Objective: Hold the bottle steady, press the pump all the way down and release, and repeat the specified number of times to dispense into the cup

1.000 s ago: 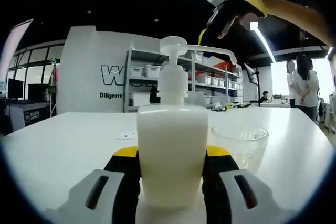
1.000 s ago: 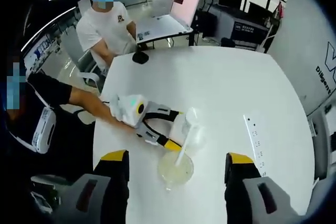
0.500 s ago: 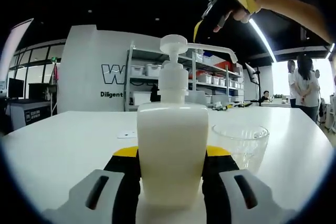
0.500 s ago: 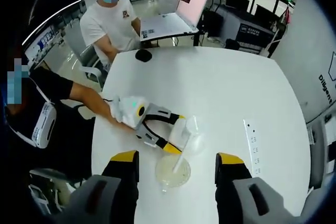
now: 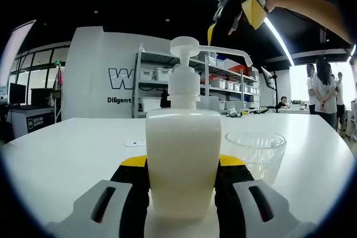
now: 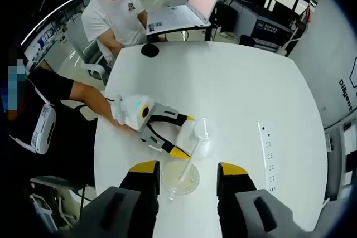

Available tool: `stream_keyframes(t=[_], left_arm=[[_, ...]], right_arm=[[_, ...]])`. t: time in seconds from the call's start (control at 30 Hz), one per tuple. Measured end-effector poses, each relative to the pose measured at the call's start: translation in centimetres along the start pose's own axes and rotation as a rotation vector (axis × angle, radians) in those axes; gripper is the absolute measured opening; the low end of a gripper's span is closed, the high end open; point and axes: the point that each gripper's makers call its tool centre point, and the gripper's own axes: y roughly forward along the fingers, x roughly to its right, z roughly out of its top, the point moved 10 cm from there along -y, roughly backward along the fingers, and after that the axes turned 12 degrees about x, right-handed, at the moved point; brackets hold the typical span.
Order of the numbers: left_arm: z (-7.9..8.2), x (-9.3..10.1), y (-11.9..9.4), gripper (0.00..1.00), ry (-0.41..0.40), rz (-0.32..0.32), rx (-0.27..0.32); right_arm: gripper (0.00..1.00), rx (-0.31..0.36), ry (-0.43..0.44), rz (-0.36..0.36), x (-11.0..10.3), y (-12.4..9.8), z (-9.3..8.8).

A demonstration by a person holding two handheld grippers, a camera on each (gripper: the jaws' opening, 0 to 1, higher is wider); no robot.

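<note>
Left tool gripping the bottle, right tool raised above the pump.

In the left gripper view, the left tool (image 5: 182, 185) held the white bottle (image 5: 183, 160) between its jaws on the white tabletop (image 5: 67, 149), the pump (image 5: 184, 45) standing up, its spout reaching right over the glass cup (image 5: 255, 151) just beside the bottle. The right tool (image 5: 237, 9) hung high above (its jaw gap unclear there). In the right gripper view, the right tool's jaws stood narrowly apart, holding nothing, looking down on bottle and cup.
</note>
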Motion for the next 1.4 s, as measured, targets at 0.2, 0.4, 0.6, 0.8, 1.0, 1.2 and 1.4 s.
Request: stream_keyframes(t=[0.2, 0.4, 0.6, 0.8, 1.0, 1.2, 1.4], left_arm=[[0.0, -0.1, 0.0, 0.43, -0.002, -0.001, -0.001], [0.0, -0.1, -0.1, 0.43, -0.004, -0.003, -0.002], [0.1, -0.1, -0.1, 0.43, -0.005, -0.007, -0.003], [0.1, -0.1, -0.2, 0.43, -0.008, -0.009, -0.004], [0.1, -0.1, -0.1, 0.43, -0.009, -0.011, -0.005], [0.0, -0.2, 0.0, 0.43, -0.009, -0.010, -0.005], [0.0, -0.3, 0.0, 0.43, -0.009, -0.010, -0.006]], right_arm=[[0.29, -0.048, 0.005, 0.000, 0.1, 0.7, -0.3], [0.19, -0.084, 0.017, 0.007, 0.3, 1.0, -0.3], [0.12, -0.100, 0.021, 0.020, 0.2, 1.2, -0.2], [0.05, -0.124, 0.040, 0.030, 0.2, 1.4, -0.4], [0.02, -0.129, 0.059, 0.043, 0.3, 1.6, -0.6], [0.02, -0.131, 0.069, 0.043, 0.3, 1.6, -0.7], [0.01, -0.135, 0.084, 0.044, 0.4, 1.6, -0.7]])
